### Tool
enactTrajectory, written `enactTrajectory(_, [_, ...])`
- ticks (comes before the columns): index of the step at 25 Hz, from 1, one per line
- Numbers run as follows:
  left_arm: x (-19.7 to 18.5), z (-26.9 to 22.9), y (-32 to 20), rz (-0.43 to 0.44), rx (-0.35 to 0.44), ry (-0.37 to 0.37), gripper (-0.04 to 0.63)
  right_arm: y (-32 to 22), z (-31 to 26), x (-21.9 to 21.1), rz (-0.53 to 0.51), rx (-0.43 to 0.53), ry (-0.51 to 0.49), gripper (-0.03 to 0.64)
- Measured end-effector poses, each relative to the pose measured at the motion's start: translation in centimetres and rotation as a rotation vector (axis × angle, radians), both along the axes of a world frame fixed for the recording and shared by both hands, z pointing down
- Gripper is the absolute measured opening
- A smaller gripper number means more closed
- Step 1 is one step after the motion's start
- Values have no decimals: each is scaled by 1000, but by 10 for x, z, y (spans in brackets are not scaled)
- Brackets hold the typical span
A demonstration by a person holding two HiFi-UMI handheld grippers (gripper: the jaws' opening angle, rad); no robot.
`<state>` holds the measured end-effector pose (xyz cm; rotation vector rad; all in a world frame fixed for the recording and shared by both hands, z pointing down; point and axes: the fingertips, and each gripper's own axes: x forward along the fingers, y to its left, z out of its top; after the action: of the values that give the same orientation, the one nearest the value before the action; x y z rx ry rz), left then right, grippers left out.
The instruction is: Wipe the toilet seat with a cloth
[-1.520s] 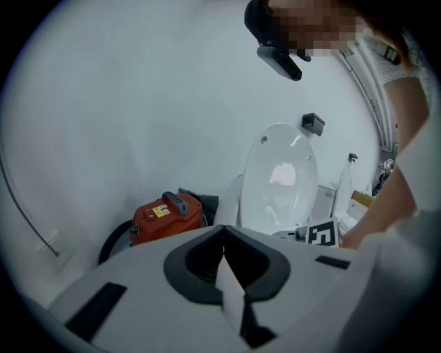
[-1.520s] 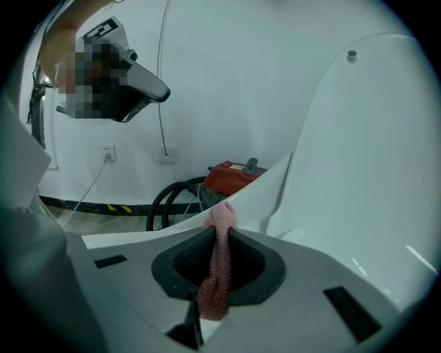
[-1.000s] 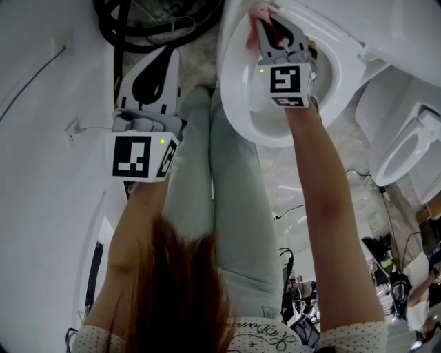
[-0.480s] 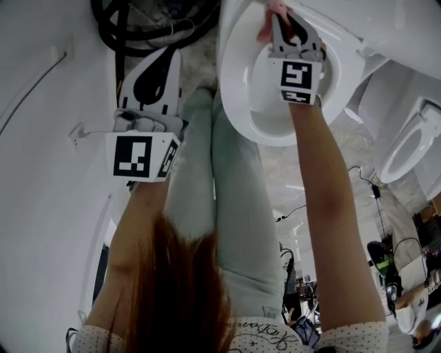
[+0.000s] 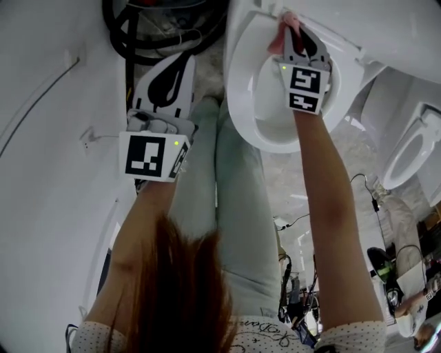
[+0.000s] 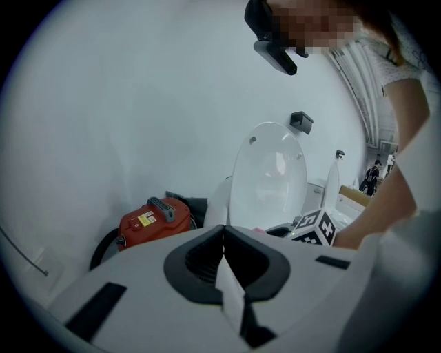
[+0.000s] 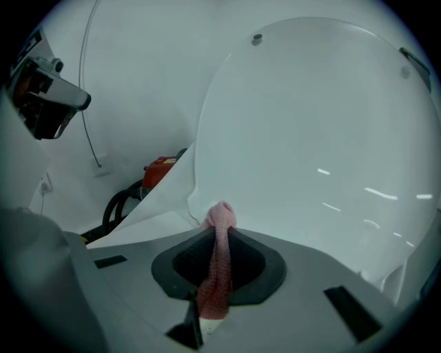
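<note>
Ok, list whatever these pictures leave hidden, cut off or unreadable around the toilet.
- Head view: the right gripper covers the spot where the pink cloth meets the toilet seat.
- Head view: the top edge cuts off the toilet seat's far end.
- Left gripper view: the label on the red machine is too small to read.
- Right gripper view: the jaws hide most of the pink cloth.

The head view looks steeply down from above onto the toilet seat (image 5: 241,103). The left gripper view sits low, facing the raised lid (image 6: 269,172) from some way off; the right gripper view looks at that lid from close. Both also catch the red machine (image 6: 153,219).
</note>
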<state>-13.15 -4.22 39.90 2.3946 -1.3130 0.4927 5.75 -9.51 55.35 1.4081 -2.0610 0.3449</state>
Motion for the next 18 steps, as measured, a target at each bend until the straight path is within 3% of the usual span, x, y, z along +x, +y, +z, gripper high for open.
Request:
enactTrajectory(8, [15,-51,-10,66,58,18,4,25,-84,35,126,63,-75,52])
enactTrajectory(11, [24,-83,-11,91,79,27,4,44,-133,39,107,87,-81,52])
enactTrajectory(15, [31,-129,-13,114,106,39,4,55,-223,22,35,234,-106,54])
enactTrajectory(18, [33,-162,-17,122,115,53,5,63,-282,20,36,286,-134,54])
